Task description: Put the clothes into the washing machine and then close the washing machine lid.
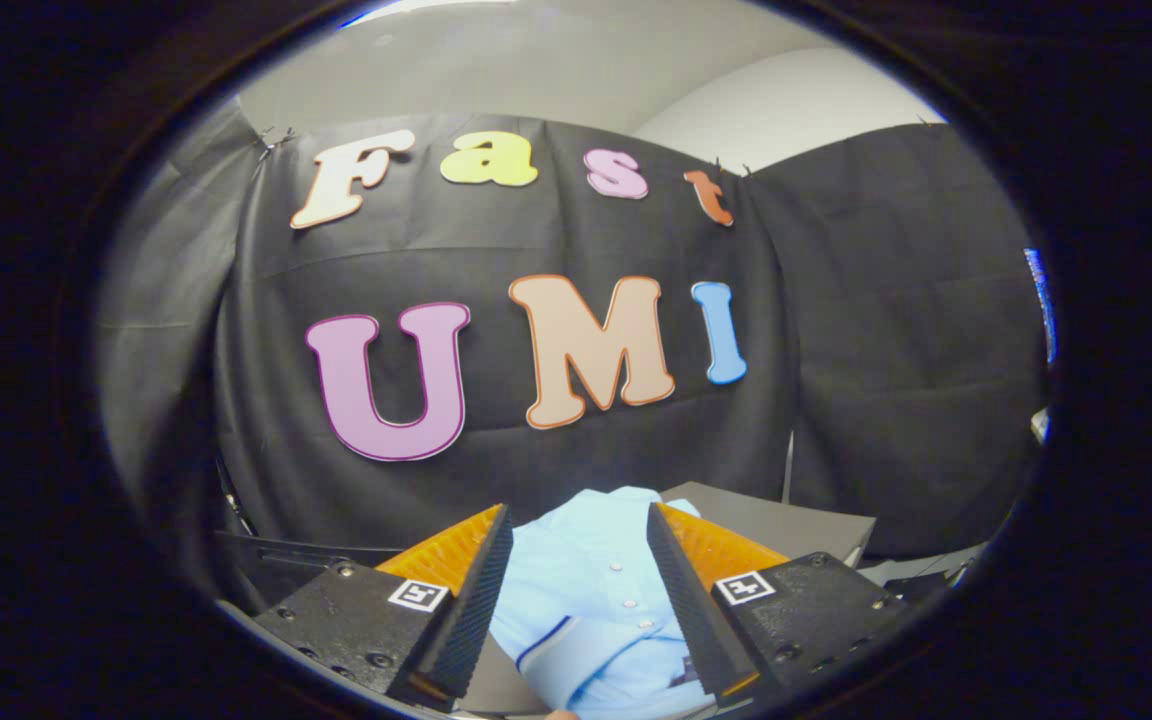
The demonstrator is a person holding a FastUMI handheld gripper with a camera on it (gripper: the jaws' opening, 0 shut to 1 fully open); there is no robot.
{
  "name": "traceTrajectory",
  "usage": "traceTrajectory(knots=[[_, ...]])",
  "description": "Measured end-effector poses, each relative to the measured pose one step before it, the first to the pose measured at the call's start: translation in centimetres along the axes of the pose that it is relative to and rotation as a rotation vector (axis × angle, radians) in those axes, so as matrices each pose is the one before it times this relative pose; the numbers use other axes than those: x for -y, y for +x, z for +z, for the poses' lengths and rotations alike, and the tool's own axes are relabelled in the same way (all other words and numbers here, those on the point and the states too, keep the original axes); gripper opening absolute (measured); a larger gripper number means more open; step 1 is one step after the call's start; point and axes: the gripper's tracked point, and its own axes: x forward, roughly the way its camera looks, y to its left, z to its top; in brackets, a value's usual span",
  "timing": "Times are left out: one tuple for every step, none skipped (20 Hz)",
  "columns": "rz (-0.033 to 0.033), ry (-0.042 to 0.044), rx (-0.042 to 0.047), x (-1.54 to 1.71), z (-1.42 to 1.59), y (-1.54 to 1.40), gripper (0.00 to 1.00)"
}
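A light blue buttoned shirt (586, 600) with a dark-trimmed sleeve lies folded below my gripper (578, 510). It shows in the gap between the two fingers and reaches just past their tips. The ribbed black pads (476, 600) stand well apart and neither presses on the cloth, so the gripper is open. Whether the shirt touches the fingers I cannot tell. The gripper points level toward the booth's black cloth wall.
A flat grey surface (786, 525) lies just beyond the shirt, ahead of the right finger. A dark frame or rack (266, 555) sits low beside the left finger. The cloth wall closes off the space ahead.
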Motion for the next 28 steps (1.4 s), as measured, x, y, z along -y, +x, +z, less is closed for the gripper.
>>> traceTrajectory(knots=[[-0.00308, -0.00235, -0.04171, -0.176, -0.604, 1.079, 0.82], [0.00364, -0.0173, -0.03223, -0.276, -0.453, 0.75, 0.83], [0.00537, -0.01408, -0.02631, -0.312, -0.252, 0.714, 0.84], [-0.00007, -0.00402, -0.03595, -0.198, -0.606, 0.555, 0.84], [-0.0016, -0.00149, -0.04344, -0.133, -0.589, 0.611, 0.84], [-0.01175, 0.00206, -0.04869, 0.156, -0.911, 0.685, 0.84], [-0.00831, -0.00306, -0.04252, 0.189, -0.765, 0.364, 0.84], [-0.00986, -0.00114, -0.03416, 0.116, -0.699, 0.426, 0.84], [-0.0098, -0.00387, -0.02885, 0.17, -0.564, 0.237, 0.84], [-0.01366, -0.00283, -0.02789, 0.362, -0.634, 0.333, 0.84], [-0.0097, 0.0022, -0.02677, 0.29, -0.638, 0.322, 0.84], [-0.0022, 0.00892, -0.02212, -0.038, -0.743, 0.248, 0.84], [0.00614, 0.00833, -0.01453, -0.104, -0.5, 0.242, 0.85], [0.0044, 0.01301, -0.02973, -0.06, -1.018, 0.437, 0.84], [-0.00078, 0.0096, -0.04125, 0.067, -1.108, 0.509, 0.84], [-0.00572, -0.00794, -0.04856, -0.138, -1.191, 0.319, 0.84], [-0.00428, -0.01936, 0.05501, 0.027, 0.906, -0.202, 0.85], [-0.00616, -0.00855, -0.00426, 0.14, -0.014, 0.556, 0.84], [-0.00738, 0.00143, -0.01959, 0.12, -0.481, -0.101, 0.83], [-0.00292, -0.0066, 0.03189, -0.108, 0.382, -0.288, 0.84], [-0.00873, -0.00918, -0.0019, 0.149, -0.117, 0.236, 0.84], [-0.02851, -0.00247, 0.00499, 0.432, -0.026, -0.229, 0.83], [-0.0362, 0.00127, 0.01694, 0.614, 0.26, 0.151, 0.76], [-0.02649, -0.0021, -0.0001, 0.259, -0.501, 0.182, 0.69], [-0.01734, 0.00516, 0.0183, 0.227, 0.259, 0.008, 0.62], [-0.017, 0.01142, 0.00091, 0.211, -0.014, 0.085, 0.55], [-0.02076, 0.01689, 0.01716, 0.319, 0.176, 0.057, 0.48], [-0.01625, 0.00792, 0.02998, 0.428, 0.243, 0.068, 0.36]])
